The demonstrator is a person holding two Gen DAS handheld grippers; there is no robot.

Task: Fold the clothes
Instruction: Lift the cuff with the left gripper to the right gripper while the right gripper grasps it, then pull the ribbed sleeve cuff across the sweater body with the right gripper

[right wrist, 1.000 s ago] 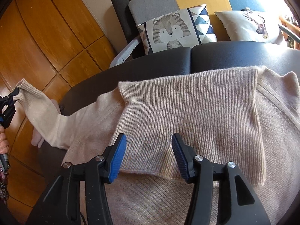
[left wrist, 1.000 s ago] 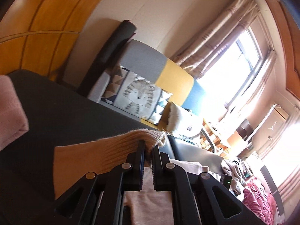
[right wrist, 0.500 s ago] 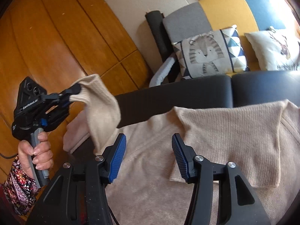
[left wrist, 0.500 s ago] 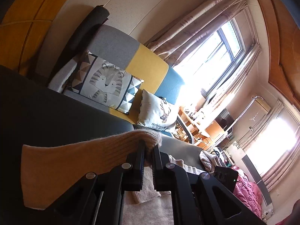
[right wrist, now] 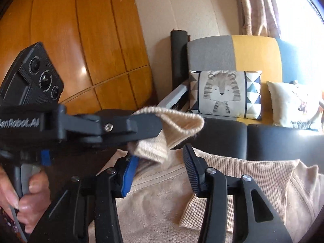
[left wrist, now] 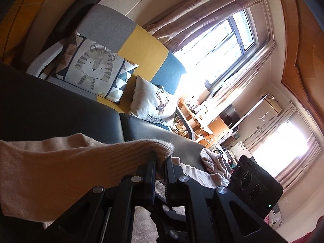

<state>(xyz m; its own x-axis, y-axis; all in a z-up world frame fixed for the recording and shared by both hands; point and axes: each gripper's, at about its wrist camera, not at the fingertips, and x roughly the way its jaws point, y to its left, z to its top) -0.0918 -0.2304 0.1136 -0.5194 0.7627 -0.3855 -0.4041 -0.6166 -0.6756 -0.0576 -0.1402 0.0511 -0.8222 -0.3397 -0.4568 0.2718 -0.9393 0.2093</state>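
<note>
A beige knit sweater [right wrist: 232, 184] lies spread on a black leather surface [right wrist: 283, 139]. My left gripper [left wrist: 161, 158] is shut on the ribbed cuff of one sleeve [left wrist: 81, 162] and holds it lifted over the sweater's body. In the right wrist view the left gripper [right wrist: 156, 125] comes in from the left with the sleeve cuff [right wrist: 178, 127] folded in its jaws. My right gripper [right wrist: 160, 170] is open and empty just above the sweater, directly below the held cuff. The other sleeve [right wrist: 253, 174] lies folded across the sweater's body.
A grey, yellow and blue sofa [right wrist: 253, 54] with a tiger cushion [right wrist: 222, 93] and a deer cushion [right wrist: 295, 105] stands behind the black surface. Wood panelling [right wrist: 81, 40] is at the left. More clothes [left wrist: 212, 160] lie further along the surface.
My left gripper has carried the sleeve cuff inward from the far left, over the sweater, to just above my right gripper. My right gripper has stayed open and tilted up slightly.
</note>
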